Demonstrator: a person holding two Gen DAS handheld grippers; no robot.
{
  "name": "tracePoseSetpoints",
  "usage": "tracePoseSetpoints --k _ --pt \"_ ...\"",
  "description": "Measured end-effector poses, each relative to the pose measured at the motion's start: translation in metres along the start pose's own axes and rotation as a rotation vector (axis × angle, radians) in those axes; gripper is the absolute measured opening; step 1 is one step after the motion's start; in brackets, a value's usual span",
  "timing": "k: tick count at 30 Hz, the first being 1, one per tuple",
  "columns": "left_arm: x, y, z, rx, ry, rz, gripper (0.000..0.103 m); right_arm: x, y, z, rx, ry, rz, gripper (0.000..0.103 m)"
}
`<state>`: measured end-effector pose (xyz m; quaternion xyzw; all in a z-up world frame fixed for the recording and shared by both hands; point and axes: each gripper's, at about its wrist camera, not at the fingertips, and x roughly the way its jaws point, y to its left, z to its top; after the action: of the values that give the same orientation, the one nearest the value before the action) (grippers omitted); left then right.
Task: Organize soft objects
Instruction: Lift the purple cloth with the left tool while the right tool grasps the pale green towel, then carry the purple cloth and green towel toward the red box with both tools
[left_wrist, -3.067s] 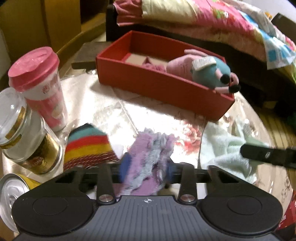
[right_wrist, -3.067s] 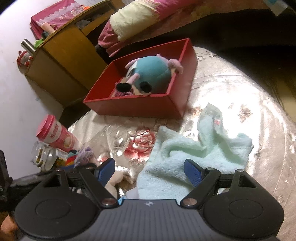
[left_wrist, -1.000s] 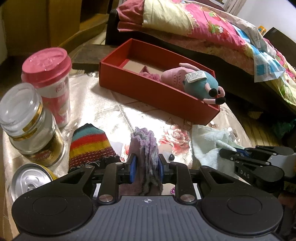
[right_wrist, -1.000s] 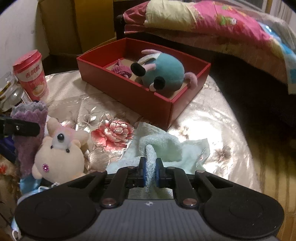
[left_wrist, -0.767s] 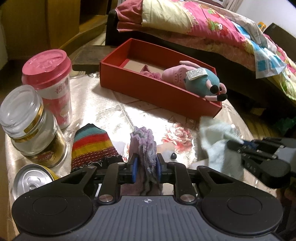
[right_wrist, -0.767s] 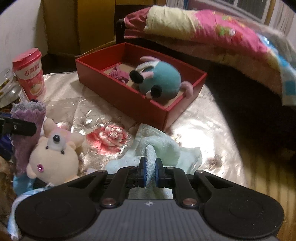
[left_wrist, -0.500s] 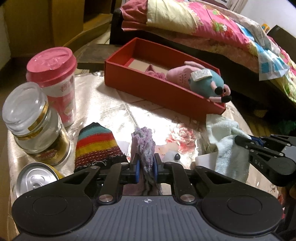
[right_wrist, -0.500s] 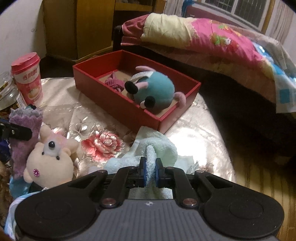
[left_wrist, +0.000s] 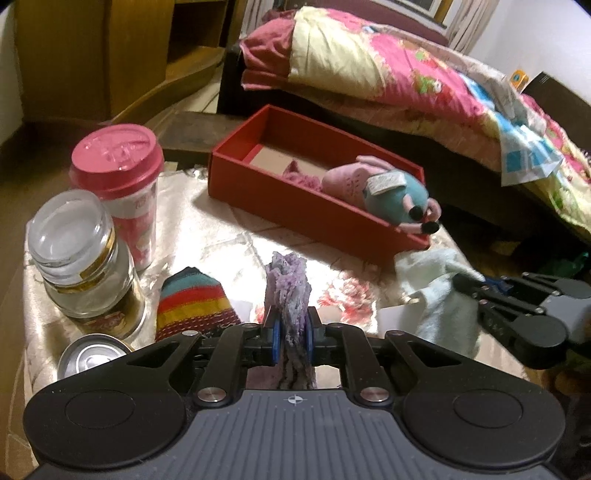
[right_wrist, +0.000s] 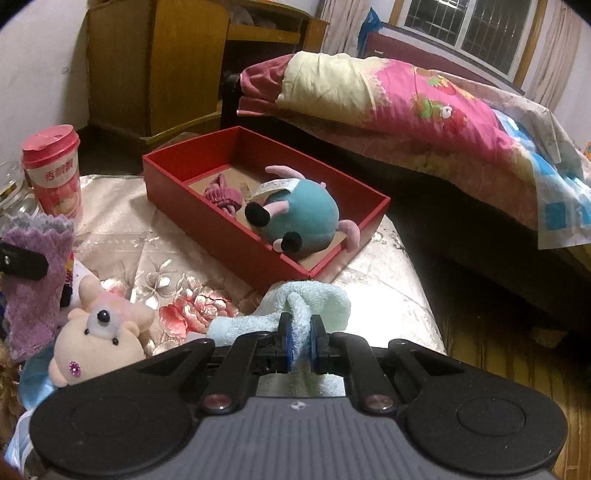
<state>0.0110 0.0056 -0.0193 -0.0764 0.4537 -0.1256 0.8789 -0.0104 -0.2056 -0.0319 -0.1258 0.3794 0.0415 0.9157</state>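
Observation:
My left gripper (left_wrist: 291, 334) is shut on a fuzzy purple cloth (left_wrist: 287, 295), which stands up between its blue pads above the table. The same purple cloth (right_wrist: 35, 280) shows at the left edge of the right wrist view. My right gripper (right_wrist: 300, 341) is shut on a pale green towel (right_wrist: 310, 301), lifted off the table; this towel (left_wrist: 439, 295) hangs at the right of the left wrist view. Beyond both stands a red box (right_wrist: 258, 254) holding a teal and pink plush mouse (right_wrist: 303, 218) and a small pink knit piece (right_wrist: 221, 194).
A striped knit sock (left_wrist: 192, 302), a glass jar (left_wrist: 81, 266), a pink-lidded cup (left_wrist: 125, 184) and a can (left_wrist: 92, 354) crowd the table's left side. A cream plush animal (right_wrist: 96, 332) lies near the purple cloth. A bed with a pink quilt (right_wrist: 406, 96) runs behind the table.
The left jaws closed tighter on the purple cloth. The right gripper lifted the towel off the table, and both views tilted up a little toward the red box.

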Motion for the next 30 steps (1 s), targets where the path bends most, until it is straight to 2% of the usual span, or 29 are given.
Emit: tracePoseSetpoints --k 9,21,30 --pt "-0.008 -0.005 0.007 -0.015 -0.044 -0.046 0.010 -0.008 0.000 0.009 0.008 -0.041 0.006 0.000" --pt "-0.008 -0.019 0.029 -0.017 -0.110 -0.084 0.010 -0.030 0.005 0.044 0.046 -0.157 0.042 0.000" --pt "-0.006 -0.037 0.042 0.027 -0.153 -0.074 0.010 -0.039 -0.007 0.060 0.073 -0.238 0.014 0.000"
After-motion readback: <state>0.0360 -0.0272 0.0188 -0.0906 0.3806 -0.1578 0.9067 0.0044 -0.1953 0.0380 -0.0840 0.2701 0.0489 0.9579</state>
